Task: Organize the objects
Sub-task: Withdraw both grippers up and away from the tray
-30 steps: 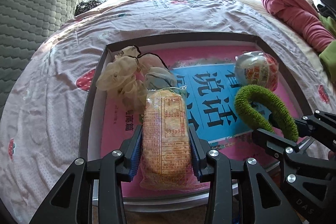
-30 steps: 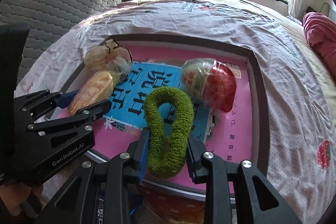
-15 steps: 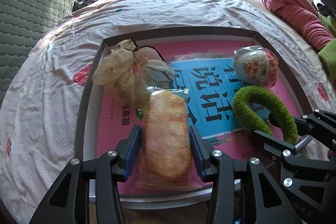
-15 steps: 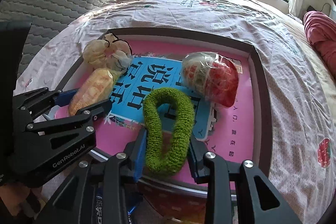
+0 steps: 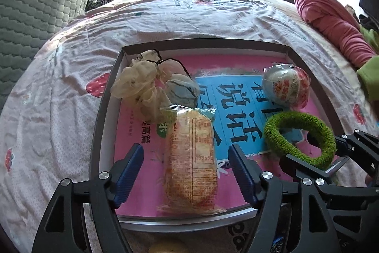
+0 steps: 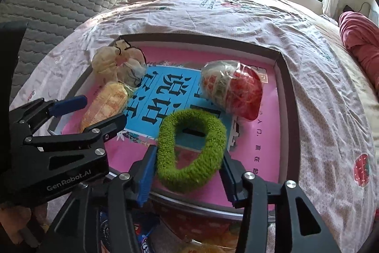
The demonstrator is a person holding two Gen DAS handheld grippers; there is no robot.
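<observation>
Since the earlier frame both jaw pairs have spread. The left gripper (image 5: 186,167) is opening, pads clear of the cracker packet (image 5: 191,158), which lies released in the tray (image 5: 104,110). The right gripper (image 6: 188,170) is opening; the green scrunchie (image 6: 189,151) rests between its jaws, seemingly freed. Advice: withdraw straight back, without snagging either item. A wrapped ball (image 6: 233,91) lies beyond.

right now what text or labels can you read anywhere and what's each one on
"GenRobot.AI": side of the left gripper
"说话": big black characters on the blue panel of the tray liner
Snack packet: a framed block of print, too small to read
Wrapped round snack: red label, too blurred
</observation>
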